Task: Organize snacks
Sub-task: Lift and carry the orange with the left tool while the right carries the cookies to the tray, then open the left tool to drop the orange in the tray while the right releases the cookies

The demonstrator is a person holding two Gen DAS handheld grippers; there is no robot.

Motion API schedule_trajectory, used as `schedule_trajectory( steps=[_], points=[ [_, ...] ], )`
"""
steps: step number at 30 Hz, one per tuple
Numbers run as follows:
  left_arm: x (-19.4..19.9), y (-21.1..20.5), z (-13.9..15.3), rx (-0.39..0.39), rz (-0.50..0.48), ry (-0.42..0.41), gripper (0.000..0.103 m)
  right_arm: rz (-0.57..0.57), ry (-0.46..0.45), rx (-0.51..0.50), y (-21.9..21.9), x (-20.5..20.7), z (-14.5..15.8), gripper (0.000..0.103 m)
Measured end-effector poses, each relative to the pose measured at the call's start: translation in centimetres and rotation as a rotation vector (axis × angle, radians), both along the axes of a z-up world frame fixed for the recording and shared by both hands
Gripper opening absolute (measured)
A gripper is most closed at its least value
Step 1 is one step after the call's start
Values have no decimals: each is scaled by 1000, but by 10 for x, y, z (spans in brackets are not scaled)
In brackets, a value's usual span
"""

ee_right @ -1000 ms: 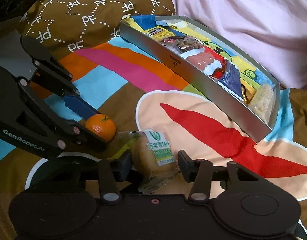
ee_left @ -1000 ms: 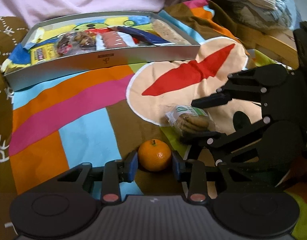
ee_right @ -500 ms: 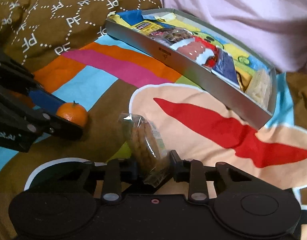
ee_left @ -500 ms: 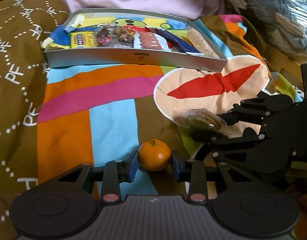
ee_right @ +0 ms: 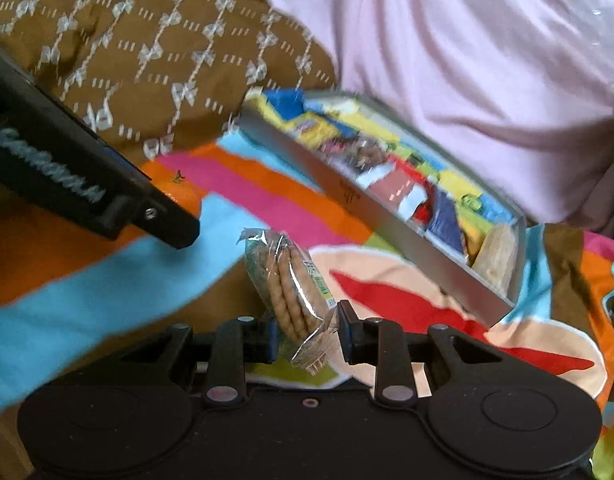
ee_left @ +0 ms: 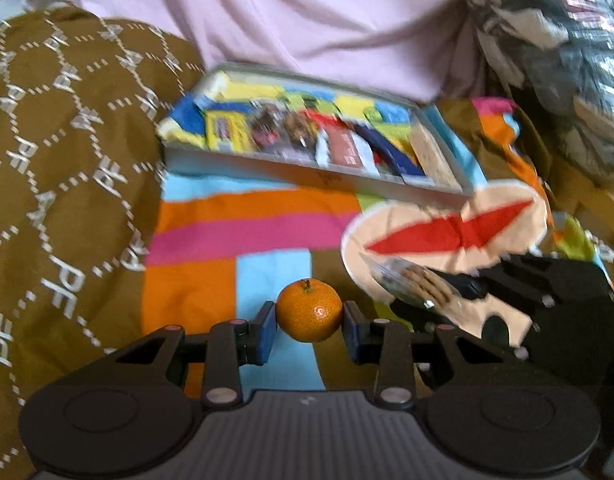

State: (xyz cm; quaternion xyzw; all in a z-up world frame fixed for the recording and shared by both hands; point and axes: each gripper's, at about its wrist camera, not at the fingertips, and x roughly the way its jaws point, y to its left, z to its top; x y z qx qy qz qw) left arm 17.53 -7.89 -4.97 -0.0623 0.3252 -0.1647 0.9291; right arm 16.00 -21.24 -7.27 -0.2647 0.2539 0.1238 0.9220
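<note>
A patchwork blanket covers the bed, and the shallow grey box of snacks lies at its far side, already crowded. Both items look lifted and headed there. The left claw is closed on the mandarin; the right claw grips the biscuit packet by its lower end, so it leans. Best to carry each over the near wall, lower into a free gap, and release gently, keeping the claws apart.
</note>
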Motion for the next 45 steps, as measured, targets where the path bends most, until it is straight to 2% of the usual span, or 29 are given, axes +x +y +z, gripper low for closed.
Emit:
schedule_trajectory(
  steps=[6, 11, 15, 23, 27, 32, 42, 45],
  points=[
    [6, 13, 24, -7, 80, -82, 38, -52, -45, 90, 2, 5, 18, 30],
    [23, 24, 43, -27, 144, -118, 38, -65, -79, 152, 9, 18, 27, 30],
    [48, 26, 54, -28, 163, -130, 38, -100, -122, 238, 14, 46, 37, 30],
    [120, 23, 63, 39, 151, -154, 38, -157, -145, 402, 15, 120, 45, 30],
    [158, 20, 58, 65, 152, -132, 38, -209, -144, 415, 11, 149, 41, 30],
    [187, 13, 43, 74, 144, -90, 38, -292, -99, 442, -2, 171, 33, 30],
    [204, 12, 22, 51, 164, -1, 39, -287, -44, 498, 1, 185, 30, 38],
    [207, 15, 21, 34, 176, 35, 39, -276, -31, 500, 6, 187, 29, 45]
  ],
)
